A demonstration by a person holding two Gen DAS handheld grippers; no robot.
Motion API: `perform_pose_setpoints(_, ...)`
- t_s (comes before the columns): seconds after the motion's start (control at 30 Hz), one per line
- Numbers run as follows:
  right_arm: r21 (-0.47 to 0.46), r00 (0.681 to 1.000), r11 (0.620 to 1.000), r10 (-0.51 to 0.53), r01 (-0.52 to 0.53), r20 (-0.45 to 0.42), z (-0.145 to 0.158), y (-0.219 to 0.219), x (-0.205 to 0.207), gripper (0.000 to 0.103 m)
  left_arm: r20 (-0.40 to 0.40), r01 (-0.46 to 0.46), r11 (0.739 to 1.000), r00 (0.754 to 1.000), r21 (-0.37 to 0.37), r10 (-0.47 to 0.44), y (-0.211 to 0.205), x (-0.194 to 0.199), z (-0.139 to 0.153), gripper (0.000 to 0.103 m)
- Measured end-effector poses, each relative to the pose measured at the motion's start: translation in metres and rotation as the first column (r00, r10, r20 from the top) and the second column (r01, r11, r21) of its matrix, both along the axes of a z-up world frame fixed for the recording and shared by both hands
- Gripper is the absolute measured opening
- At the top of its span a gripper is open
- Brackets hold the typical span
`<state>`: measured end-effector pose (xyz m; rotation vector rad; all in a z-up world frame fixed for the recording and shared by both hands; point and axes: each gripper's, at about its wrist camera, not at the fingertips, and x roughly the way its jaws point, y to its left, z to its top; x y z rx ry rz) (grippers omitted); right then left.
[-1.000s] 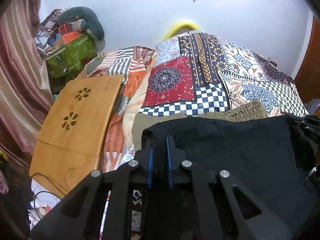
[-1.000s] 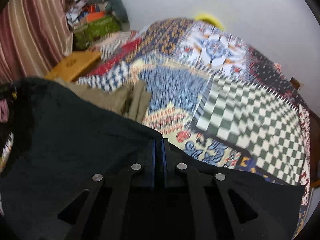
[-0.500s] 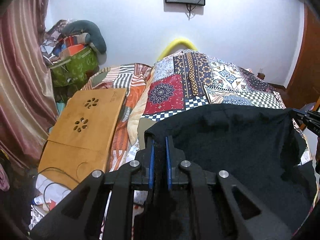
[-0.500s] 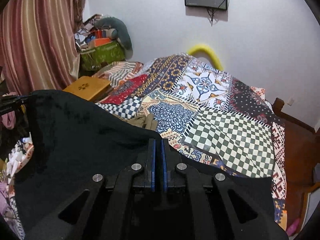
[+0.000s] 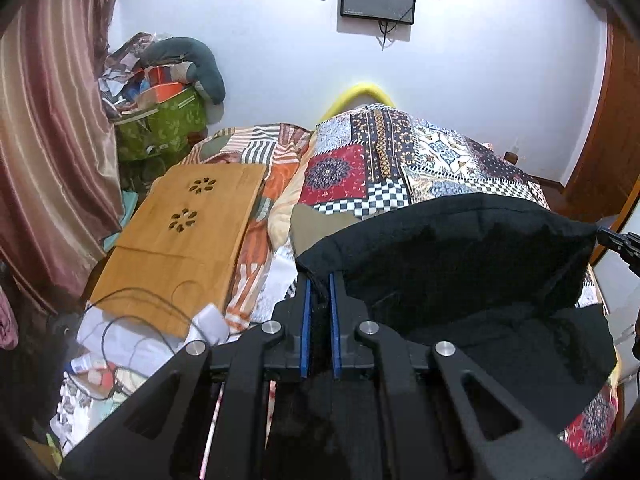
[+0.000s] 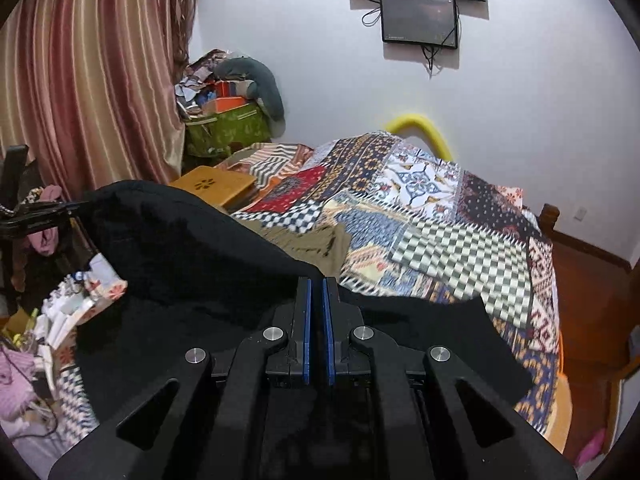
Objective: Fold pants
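Observation:
Black pants (image 5: 460,256) hang stretched in the air between my two grippers, above a bed with a patchwork cover (image 5: 384,160). My left gripper (image 5: 319,280) is shut on the cloth's left corner, black fabric pinched between its blue pads. My right gripper (image 6: 316,284) is shut on the other corner of the black pants (image 6: 180,248), which drape to the left in the right wrist view. The tip of the right gripper shows at the right edge of the left wrist view (image 5: 618,240). An olive garment (image 6: 316,240) lies on the bed behind the black cloth.
A wooden lap desk (image 5: 180,240) lies left of the bed with cables and small items in front of it. A green bag (image 5: 160,128) and piled things fill the corner by the curtain (image 5: 48,140). A screen (image 6: 418,20) hangs on the wall. A wooden door frame (image 5: 608,140) stands right.
Both grippers have risen and pulled back from the bed with the black pants, lifting the cloth. More of the wall, the screen and the floor clutter has come into view.

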<state>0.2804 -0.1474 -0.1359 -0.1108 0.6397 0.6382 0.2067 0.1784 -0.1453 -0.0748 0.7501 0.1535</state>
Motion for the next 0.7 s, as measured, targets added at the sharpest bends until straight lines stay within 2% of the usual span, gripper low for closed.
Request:
perform_pose_setpoints(0.17, 0.020, 1.000, 1.000, 0.017, -0.017, -0.016, -0.003, -0.002, -0.029, 0.003, -0.028, 0.004, 1.000, 1.000, -0.011, -0.005, 0.004, -0.025, -0.006, 0.007)
perform_pose_setpoints(0.3, 0.019, 0.999, 0.999, 0.033, -0.033, -0.034, -0.009, -0.001, -0.050, 0.003, -0.033, 0.006, 1.000, 0.999, 0.006, -0.006, 0.005, -0.047, -0.011, 0.001)
perform_pose_setpoints(0.4, 0.014, 0.998, 0.999, 0.049, -0.049, -0.050, -0.017, 0.001, -0.062, 0.003, -0.045, 0.012, 1.000, 0.999, -0.003, -0.012, 0.010, -0.062, -0.017, 0.001)
perform_pose_setpoints(0.5, 0.005, 0.997, 0.999, 0.054, -0.054, -0.060, -0.020, 0.002, -0.065, 0.004, -0.074, 0.006, 1.000, 0.997, 0.004, -0.005, 0.013, -0.068, -0.027, 0.001)
perform_pose_setpoints(0.7, 0.019, 0.997, 0.999, 0.032, -0.030, -0.073, -0.018, -0.002, -0.053, 0.004, -0.116, -0.008, 0.998, 0.993, -0.068, 0.000, 0.018, -0.067, -0.046, 0.001)
